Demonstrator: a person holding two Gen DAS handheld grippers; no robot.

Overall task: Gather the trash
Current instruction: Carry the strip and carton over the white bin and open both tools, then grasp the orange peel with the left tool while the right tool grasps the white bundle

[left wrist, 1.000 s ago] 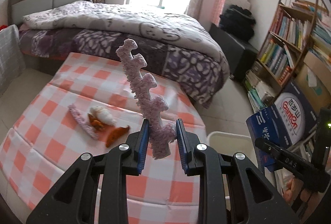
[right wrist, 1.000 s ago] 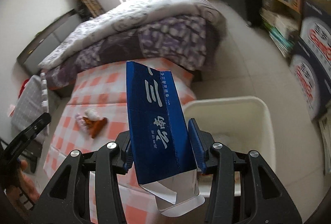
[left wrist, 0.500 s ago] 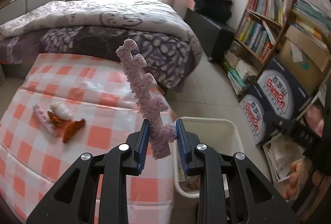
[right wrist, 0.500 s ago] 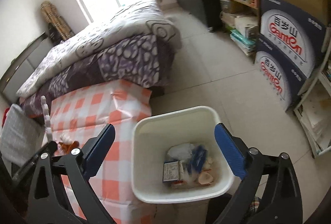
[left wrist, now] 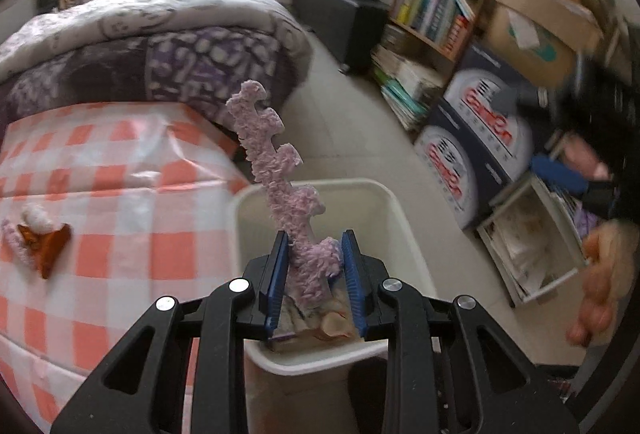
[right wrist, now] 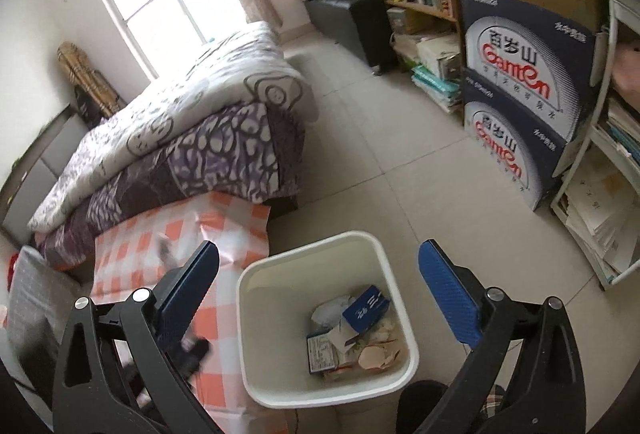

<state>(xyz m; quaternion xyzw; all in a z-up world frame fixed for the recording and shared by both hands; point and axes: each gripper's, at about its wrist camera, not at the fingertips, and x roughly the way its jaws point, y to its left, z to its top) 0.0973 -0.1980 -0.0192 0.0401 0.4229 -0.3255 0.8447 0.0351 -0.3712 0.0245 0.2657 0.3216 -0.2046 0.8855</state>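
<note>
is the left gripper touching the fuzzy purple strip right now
Touching. In the left wrist view the left gripper has both blue pads pressed against the lower end of the fuzzy purple strip, holding it upright above the white bin.

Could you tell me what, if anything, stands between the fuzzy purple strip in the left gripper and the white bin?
Nothing visible does: the left gripper holds the purple strip right over the open white bin, which has no lid.

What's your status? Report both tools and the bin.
Left tool shut on fuzzy purple strip, above white plastic bin. Right tool open, empty. Nothing blocking.
</note>
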